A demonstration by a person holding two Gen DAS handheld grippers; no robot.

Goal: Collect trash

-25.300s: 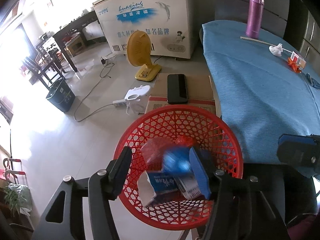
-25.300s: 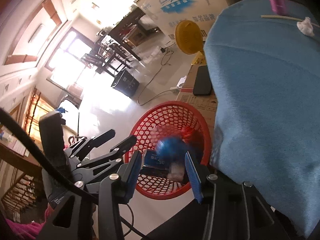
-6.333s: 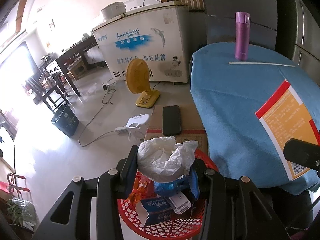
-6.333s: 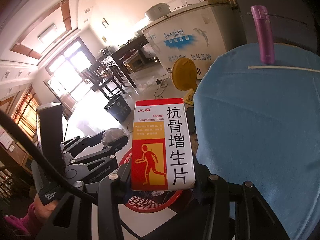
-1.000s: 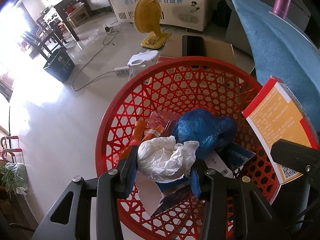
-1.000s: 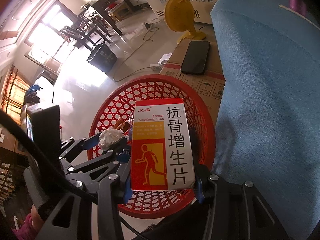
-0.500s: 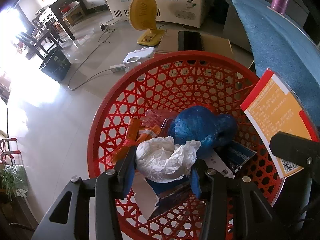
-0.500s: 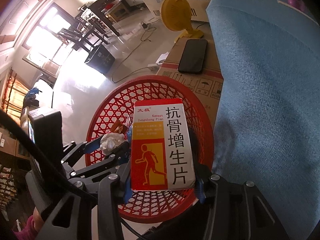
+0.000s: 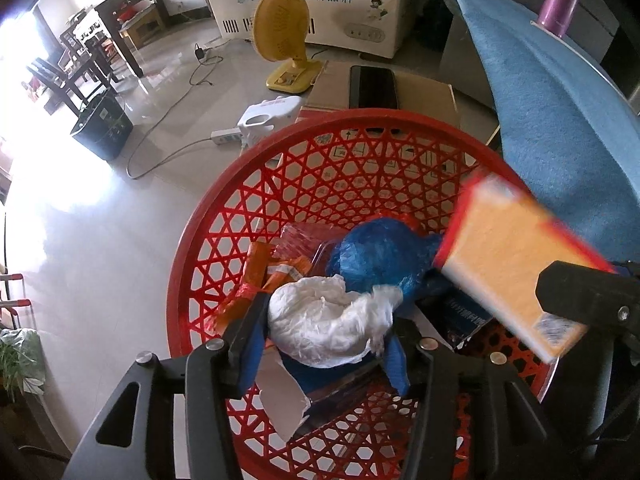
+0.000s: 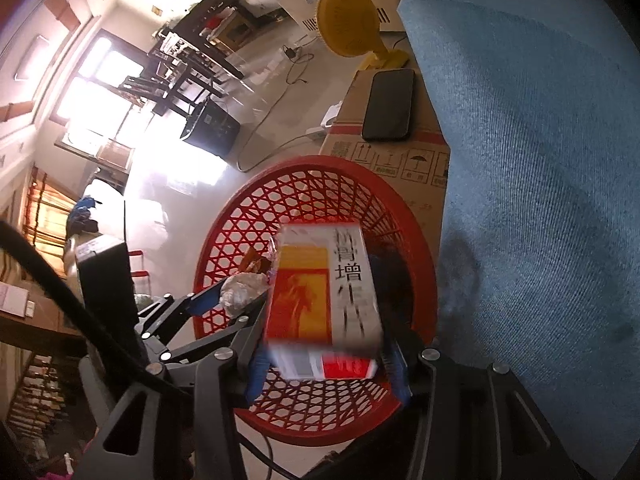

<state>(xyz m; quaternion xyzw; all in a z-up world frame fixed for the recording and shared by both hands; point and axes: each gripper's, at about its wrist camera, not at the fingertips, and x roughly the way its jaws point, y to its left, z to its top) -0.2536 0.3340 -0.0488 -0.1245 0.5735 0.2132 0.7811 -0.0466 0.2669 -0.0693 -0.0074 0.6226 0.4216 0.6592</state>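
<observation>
A red plastic basket [image 9: 208, 240] stands on the floor beside the blue-covered table; it also shows in the right wrist view [image 10: 224, 240]. It holds a blue bag [image 9: 384, 252], orange wrappers [image 9: 260, 268] and a small carton. My left gripper [image 9: 324, 344] is shut on a crumpled white tissue wad [image 9: 324, 328] just above the trash. My right gripper [image 10: 324, 364] has its jaws spread, and the red-and-yellow medicine box [image 10: 320, 292] is blurred, tipping forward out of it over the basket. The box also shows at the right in the left wrist view [image 9: 516, 268].
A cardboard box [image 9: 424, 92] with a black phone [image 9: 374, 88] on it stands behind the basket. A yellow fan [image 9: 284, 40], white appliance [image 9: 268, 114] and power strip lie on the floor. The blue table [image 10: 540, 160] is right, with a purple bottle [image 9: 562, 4].
The right gripper has opened and the medicine box has slipped and tilted forward, falling toward the basket. The left gripper still holds the tissue wad in much the same place.
</observation>
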